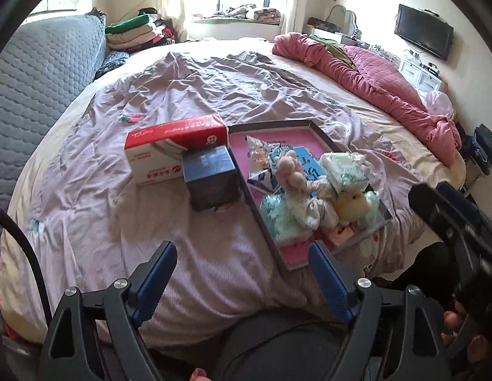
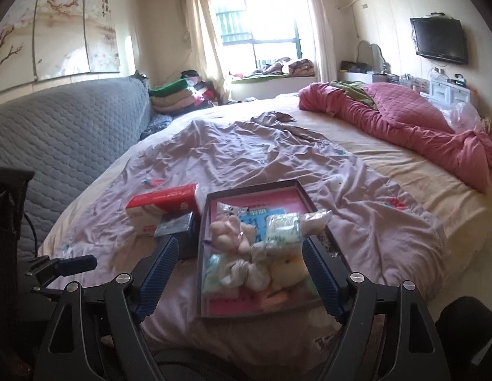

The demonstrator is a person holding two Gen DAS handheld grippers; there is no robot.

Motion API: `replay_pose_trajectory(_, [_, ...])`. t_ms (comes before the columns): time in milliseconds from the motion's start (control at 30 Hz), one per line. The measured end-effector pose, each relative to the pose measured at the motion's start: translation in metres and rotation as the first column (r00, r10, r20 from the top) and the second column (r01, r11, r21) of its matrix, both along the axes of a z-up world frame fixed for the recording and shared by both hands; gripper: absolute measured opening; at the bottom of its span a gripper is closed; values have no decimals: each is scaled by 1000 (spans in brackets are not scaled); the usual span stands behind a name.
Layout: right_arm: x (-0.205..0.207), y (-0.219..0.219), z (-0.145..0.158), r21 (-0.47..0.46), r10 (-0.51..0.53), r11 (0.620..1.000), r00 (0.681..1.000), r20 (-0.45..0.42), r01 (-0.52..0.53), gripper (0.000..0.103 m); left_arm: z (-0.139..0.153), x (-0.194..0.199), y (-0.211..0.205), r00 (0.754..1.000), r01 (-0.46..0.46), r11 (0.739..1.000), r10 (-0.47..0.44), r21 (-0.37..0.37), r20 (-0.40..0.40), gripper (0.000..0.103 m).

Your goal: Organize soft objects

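On the bed, near its front edge, a flat tray with a dark rim was seen, and the soft things were piled in it. A pink plush toy lay in the middle, a yellow plush toy at about 5 o'clock from it, and soft packs in green and white were heaped around. A red and white box and a dark blue box were set at 9 o'clock from the tray, just beside it.

The jaws of the left gripper were held wide apart with nothing between them. The jaws of the right gripper were also wide apart and empty, above the near end of the tray.

The pile looked high and loose at the near end. If the tray were bumped, the yellow toy could be tipped over the low rim. The soft bed could also let the tray tilt if it were pushed down. A shiny pack could slip out if it were pinched at its edge only.
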State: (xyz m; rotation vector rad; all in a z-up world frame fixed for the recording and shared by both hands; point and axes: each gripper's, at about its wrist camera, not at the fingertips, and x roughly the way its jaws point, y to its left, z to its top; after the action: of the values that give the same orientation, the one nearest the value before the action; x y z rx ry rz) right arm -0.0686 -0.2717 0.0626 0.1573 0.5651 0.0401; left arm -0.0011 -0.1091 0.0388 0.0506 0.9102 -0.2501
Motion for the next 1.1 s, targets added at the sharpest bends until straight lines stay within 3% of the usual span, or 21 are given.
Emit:
replay_pose_trajectory(433, [-15,4,-19,4,3,1000,998,-58,-3,82,-13,-24,3,998,-53,997,55,47,-35,84])
replay_pose_trajectory(1100, [-23,10,-29,-22,35,999,996,-80,-37,82,-14,-38,4,997,-71,996,73,45,-37,84])
